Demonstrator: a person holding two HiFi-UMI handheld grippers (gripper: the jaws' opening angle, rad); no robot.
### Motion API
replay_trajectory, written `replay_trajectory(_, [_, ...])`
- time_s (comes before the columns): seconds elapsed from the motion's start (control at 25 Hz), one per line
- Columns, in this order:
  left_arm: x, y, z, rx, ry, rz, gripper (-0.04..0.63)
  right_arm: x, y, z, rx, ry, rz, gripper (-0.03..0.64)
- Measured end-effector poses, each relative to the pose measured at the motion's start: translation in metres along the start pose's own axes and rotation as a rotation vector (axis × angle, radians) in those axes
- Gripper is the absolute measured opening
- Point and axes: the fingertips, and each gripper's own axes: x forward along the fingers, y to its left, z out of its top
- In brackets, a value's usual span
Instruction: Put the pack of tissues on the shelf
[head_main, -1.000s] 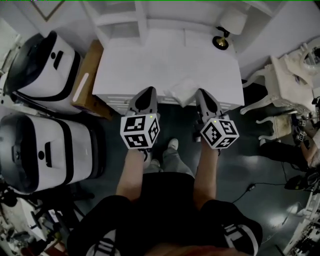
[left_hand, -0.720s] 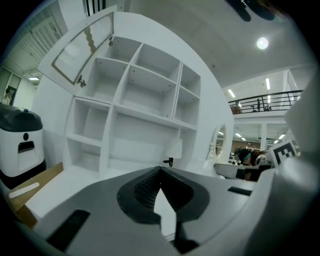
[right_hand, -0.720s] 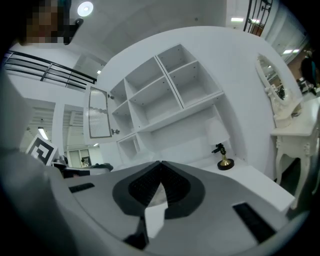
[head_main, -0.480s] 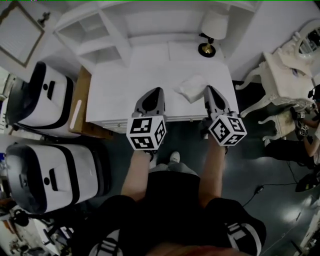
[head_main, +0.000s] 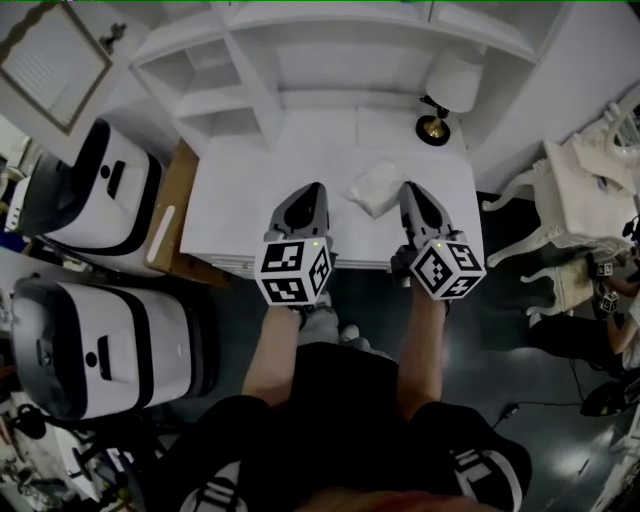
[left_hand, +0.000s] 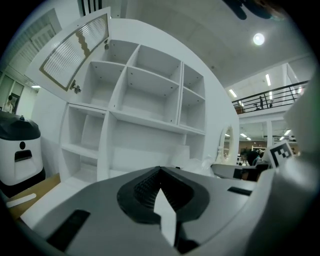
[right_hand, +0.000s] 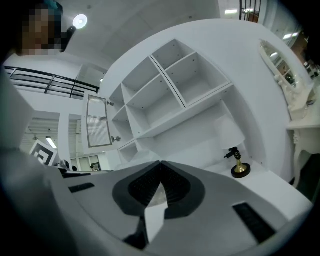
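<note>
Head view. Pack of tissues (head_main: 378, 188) on white desk (head_main: 240, 200), centre of frame, between tips of both grippers, nearer right gripper (head_main: 411, 190); apparently not touching it. Pack white, crumpled, roughly square; wrapper detail unclear. Left gripper (head_main: 309, 190) and right gripper held side by side over desk front edge, forearms extended, pointing toward shelf (head_main: 250, 75) at frame top. Jaws of both pressed together, nothing held.

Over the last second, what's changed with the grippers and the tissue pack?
Both grippers moved forward over the desk; the left gripper and right gripper now flank the pack of tissues. Nothing was taken or let go. Both stay shut and empty; the pack still lies on the desk.
</note>
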Motion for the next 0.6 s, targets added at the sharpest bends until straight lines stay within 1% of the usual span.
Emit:
replay_trajectory(0.08, [0.008,0.009,-0.001,-0.008,0.004,0.008,0.01,0.013,0.002,0.002,0.019,-0.004,0.022,0.021])
replay_trajectory(0.2, [0.023,0.021,0.01,-0.016,-0.017,0.0,0.01,0.034,0.009,0.012,0.026,-0.026,0.053,0.02])
replay_trajectory(0.4, [0.051,0.049,0.04,-0.032,-0.072,-0.016,0.01,0.08,0.013,0.029,-0.033,-0.02,0.032,0.02])
replay_trajectory(0.6, [0.071,0.08,0.083,-0.031,-0.139,-0.011,0.01,0.123,0.032,0.065,-0.097,-0.066,0.043,0.02])
